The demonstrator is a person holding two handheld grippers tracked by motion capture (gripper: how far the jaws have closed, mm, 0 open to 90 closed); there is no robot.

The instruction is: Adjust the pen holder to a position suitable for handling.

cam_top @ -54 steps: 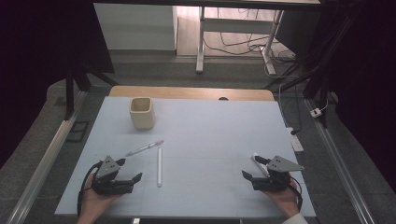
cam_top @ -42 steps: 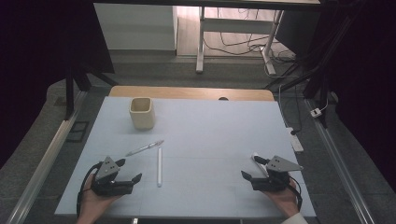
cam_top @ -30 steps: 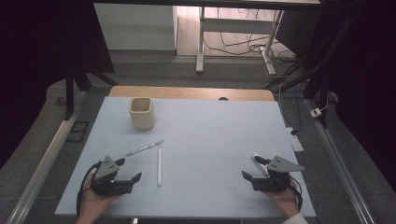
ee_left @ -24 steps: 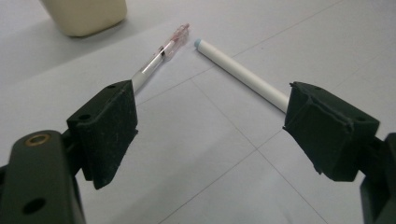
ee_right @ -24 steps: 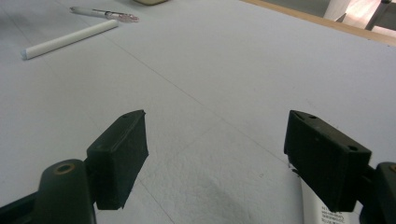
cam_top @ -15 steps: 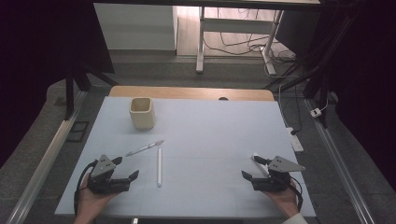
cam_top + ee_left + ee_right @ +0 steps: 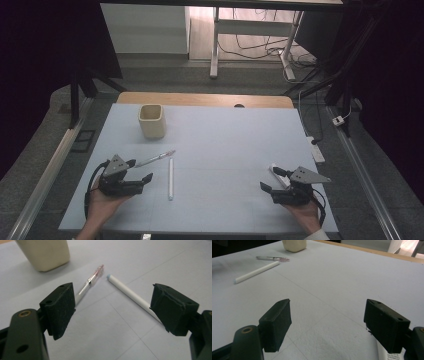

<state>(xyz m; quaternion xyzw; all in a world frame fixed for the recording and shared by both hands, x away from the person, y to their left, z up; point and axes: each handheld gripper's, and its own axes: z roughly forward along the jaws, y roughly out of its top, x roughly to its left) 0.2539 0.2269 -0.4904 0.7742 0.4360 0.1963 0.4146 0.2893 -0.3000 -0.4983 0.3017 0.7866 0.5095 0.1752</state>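
Observation:
A cream square cup (image 7: 152, 121) stands at the back left of the pale blue table (image 7: 225, 140). In front of it lie a clear-and-silver pen (image 7: 154, 159) and a white marker (image 7: 171, 178). My left gripper (image 7: 140, 170) is open just left of them, low over the table. In the left gripper view the pen (image 7: 92, 281) and the marker (image 7: 130, 293) lie beyond the wide gap of the left gripper (image 7: 112, 310), with the cup (image 7: 45, 252) behind. My right gripper (image 7: 270, 179) is open at the front right, holding nothing; its view has the right gripper (image 7: 327, 325) over bare table.
A small white labelled object (image 7: 384, 353) lies on the table under the right gripper's right jaw. The table's wooden far edge (image 7: 205, 99) runs behind the cup. Cables and a desk frame (image 7: 250, 45) are on the floor beyond.
My left gripper has edged forward, closer to the pen and marker. The right gripper, the cup, the pen and the marker have stayed put.

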